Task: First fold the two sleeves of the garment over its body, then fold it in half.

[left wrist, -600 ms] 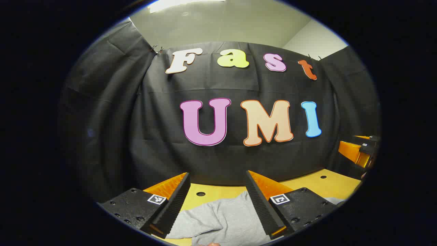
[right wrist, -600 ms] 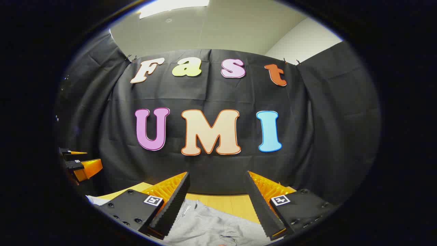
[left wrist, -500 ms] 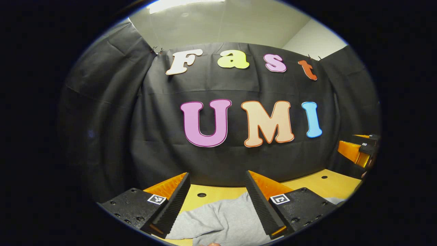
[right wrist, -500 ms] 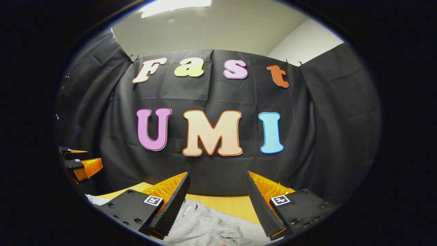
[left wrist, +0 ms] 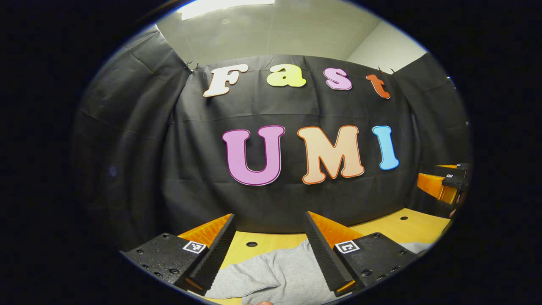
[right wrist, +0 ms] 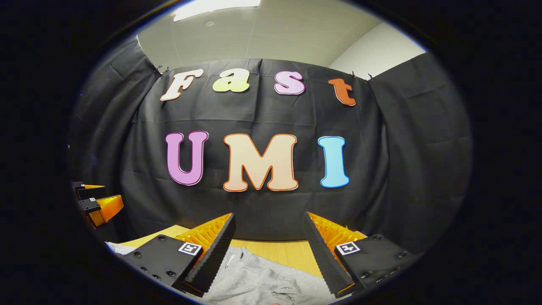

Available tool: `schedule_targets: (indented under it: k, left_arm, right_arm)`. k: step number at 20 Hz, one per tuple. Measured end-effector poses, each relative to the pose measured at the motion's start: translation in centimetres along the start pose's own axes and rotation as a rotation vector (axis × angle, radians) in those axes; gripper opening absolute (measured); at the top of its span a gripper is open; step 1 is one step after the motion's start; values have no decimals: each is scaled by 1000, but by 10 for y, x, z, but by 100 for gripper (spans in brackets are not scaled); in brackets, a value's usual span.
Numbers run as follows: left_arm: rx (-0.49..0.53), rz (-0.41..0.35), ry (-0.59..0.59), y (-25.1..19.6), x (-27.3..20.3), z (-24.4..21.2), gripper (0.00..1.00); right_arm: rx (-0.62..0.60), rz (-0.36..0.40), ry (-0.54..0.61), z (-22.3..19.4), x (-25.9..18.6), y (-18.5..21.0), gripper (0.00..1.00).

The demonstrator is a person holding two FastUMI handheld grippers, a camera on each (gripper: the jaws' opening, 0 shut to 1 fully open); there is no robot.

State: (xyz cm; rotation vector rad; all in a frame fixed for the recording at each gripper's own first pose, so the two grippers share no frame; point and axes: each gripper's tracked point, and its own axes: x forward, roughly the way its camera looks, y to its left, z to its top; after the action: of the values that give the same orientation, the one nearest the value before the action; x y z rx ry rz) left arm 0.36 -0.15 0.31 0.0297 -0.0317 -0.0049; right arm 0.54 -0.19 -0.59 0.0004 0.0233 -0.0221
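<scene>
The left gripper [left wrist: 269, 250] is held roughly level and pointed forward, with its two fingers [left wrist: 218, 254] spread wide apart and nothing pressed between them. The right gripper [right wrist: 269, 252] is held in much the same pose, level and facing forward, its fingers [right wrist: 211, 258] likewise set wide apart and closed on nothing. Each gripper can also be seen from the other's camera, the right gripper [left wrist: 442, 186] at the far right edge of the left gripper view and the left gripper [right wrist: 99, 203] at the far left edge of the right gripper view, so the two are held side by side and well apart.
</scene>
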Motion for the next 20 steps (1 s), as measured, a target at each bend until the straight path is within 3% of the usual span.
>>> schedule_targets:
  k: [5, 14, 19, 20]
  left_arm:
    - [11, 1, -21, 0, 0, 5, 94]
    - [37, -3, -15, -1, 3, 5, 92]
    - [53, -14, -35, 1, 6, 12, 93]
    - [49, -18, -35, -1, 8, 12, 93]
  right_arm:
    - [-11, 8, 16, -6, -1, 2, 95]
    - [-46, 3, 59, -17, 0, -7, 100]
    - [-53, 8, 105, -27, 6, -39, 100]
    - [-47, -17, 121, -31, 4, -54, 95]
